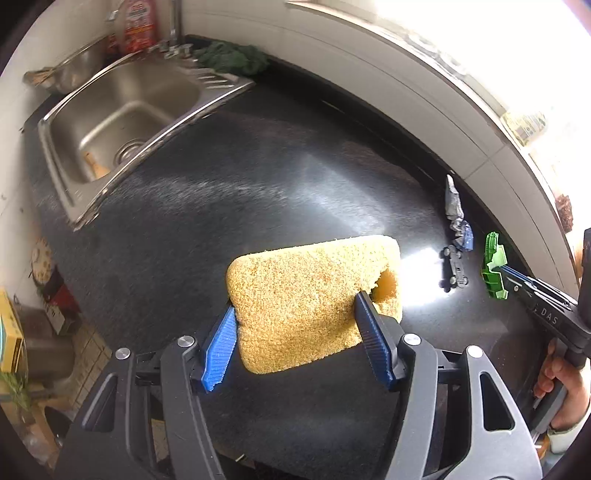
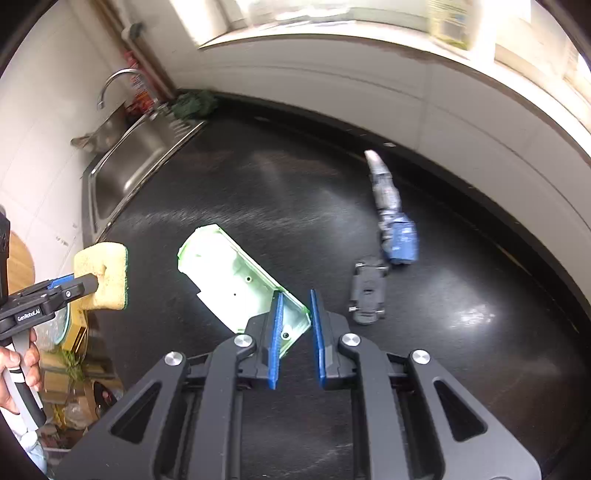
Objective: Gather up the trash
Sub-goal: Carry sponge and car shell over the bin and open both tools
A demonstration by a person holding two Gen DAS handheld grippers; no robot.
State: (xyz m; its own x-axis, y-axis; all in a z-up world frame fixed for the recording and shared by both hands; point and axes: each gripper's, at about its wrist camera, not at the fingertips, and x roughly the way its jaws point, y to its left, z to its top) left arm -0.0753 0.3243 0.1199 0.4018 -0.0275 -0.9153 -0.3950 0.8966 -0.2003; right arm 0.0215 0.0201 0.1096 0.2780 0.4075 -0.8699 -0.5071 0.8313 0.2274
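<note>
My left gripper is shut on a yellow sponge and holds it above the black counter. The right wrist view shows the same sponge at the far left. My right gripper is shut on the rim of a pale green plastic toy-car shell, lifted off the counter. From the left wrist view the green shell appears edge-on at the right. On the counter beyond lie a grey toy-car chassis and a crumpled grey and blue wrapper.
A steel sink with a tap is set into the counter at the far left. A dark green cloth and a red-labelled bottle stand behind it. A white tiled wall curves along the back. A hand grips the right tool's handle.
</note>
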